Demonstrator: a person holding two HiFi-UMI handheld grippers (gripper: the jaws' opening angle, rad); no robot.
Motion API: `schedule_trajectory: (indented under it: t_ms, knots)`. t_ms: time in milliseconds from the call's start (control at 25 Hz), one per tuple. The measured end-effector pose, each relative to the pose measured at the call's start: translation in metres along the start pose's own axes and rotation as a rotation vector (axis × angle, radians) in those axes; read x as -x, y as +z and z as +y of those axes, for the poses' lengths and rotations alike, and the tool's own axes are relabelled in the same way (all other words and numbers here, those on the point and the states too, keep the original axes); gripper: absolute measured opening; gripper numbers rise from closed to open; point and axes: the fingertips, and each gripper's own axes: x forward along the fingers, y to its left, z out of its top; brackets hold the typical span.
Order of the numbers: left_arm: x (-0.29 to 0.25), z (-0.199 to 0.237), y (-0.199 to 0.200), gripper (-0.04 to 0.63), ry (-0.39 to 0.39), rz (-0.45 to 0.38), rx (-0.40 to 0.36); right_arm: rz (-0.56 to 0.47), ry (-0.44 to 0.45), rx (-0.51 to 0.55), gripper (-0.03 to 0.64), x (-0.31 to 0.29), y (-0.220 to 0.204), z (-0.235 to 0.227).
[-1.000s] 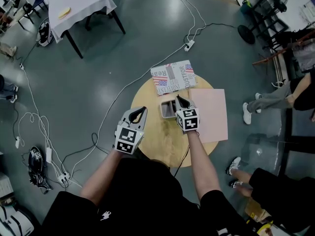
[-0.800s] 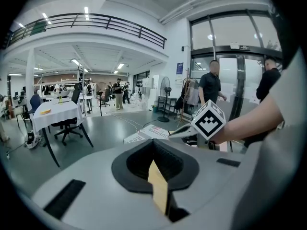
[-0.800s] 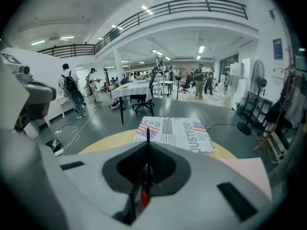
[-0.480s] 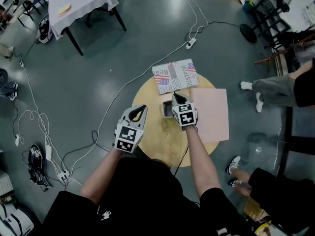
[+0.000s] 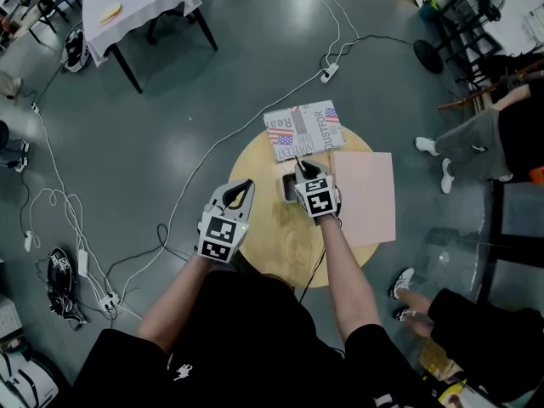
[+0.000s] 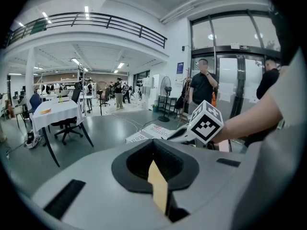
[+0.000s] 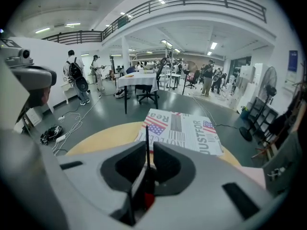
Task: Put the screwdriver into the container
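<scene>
Screwdriver [image 7: 147,159]: between the right gripper [image 5: 299,170] jaws, over the container [image 5: 289,190].
Right gripper: jaws just opening, narrow gap, tool between them.
Left gripper [image 5: 245,187]: closed, empty.
Risk: an off-centre release could tip it over the rim onto the worktop [image 5: 263,236].

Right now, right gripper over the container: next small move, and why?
Probably open the right gripper wider, in place. Its jaws have just been opening, the screwdriver stands between them, and the grey container lies right below, so it should drop in.
</scene>
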Motion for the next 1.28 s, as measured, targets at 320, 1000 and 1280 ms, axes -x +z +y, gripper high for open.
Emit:
schedule_trajectory:
  t_ms: [320,1000,1280]
  knots:
    - [0.003,-0.004,0.010,0.003,-0.010,-0.024,-0.022,-0.053,0.003,-0.044,0.087,0.029,0.001,0.002]
    - [0.019,-0.029,0.070,0.003,-0.053,-0.167,-0.073,-0.411,-0.059,-0.381,0.007,0.160,0.026,-0.009]
    - [0.031,-0.050,0.094,0.003,-0.092,-0.216,-0.094,-0.530,-0.146,-0.402,0.002,0.221,0.036,-0.012]
